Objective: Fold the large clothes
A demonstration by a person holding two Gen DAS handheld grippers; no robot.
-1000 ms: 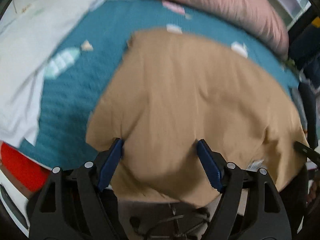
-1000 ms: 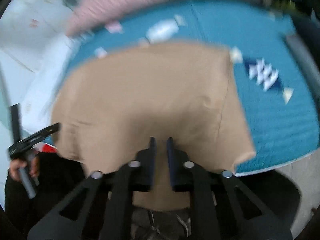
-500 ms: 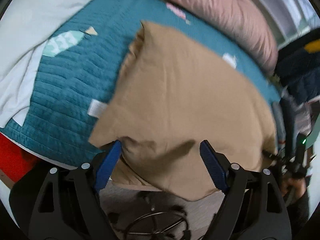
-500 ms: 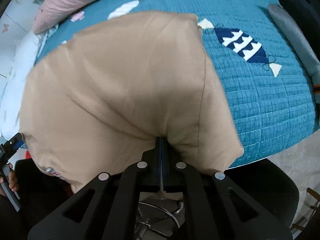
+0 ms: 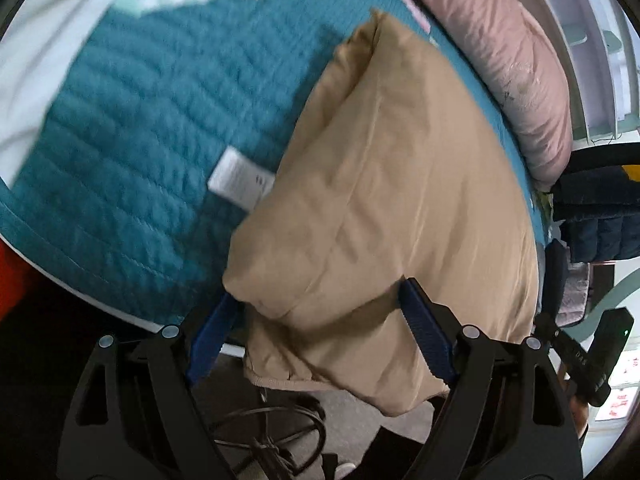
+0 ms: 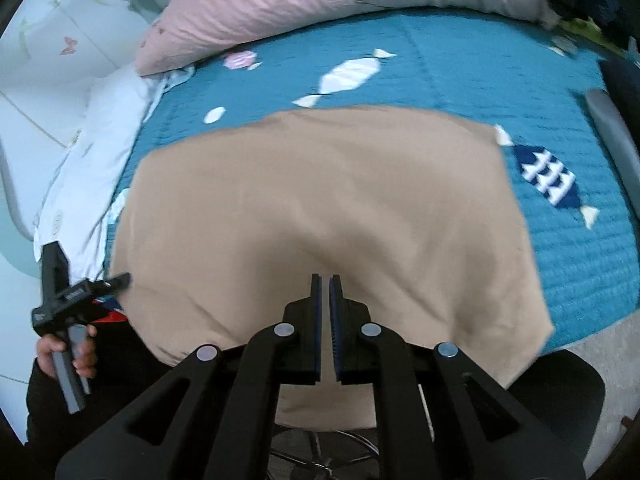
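Observation:
A large tan garment (image 5: pixel 400 184) lies folded on the teal quilt (image 5: pixel 132 152), its near edge hanging over the bed's front edge. My left gripper (image 5: pixel 320 300) is open, its blue pads either side of the garment's near-left corner, which bulges between them. In the right wrist view the garment (image 6: pixel 320 208) spreads wide. My right gripper (image 6: pixel 325 280) has its jaws nearly together with a thin gap, just above the garment's near edge; no cloth shows between the pads. The left gripper (image 6: pixel 116 280) shows at far left there.
A pink pillow (image 6: pixel 340 0) lies along the back of the bed. White bedding (image 6: pixel 100 140) lies at the left. A white label (image 5: pixel 236 178) pokes out beside the garment. A dark jacket (image 5: pixel 596 216) sits at the right. A chair base (image 6: pixel 320 456) stands below the bed edge.
My right gripper was clamped on the garment's near edge half a second ago; its jaws now stand slightly apart and the cloth has dropped flat. My left gripper stayed open and shifted right.

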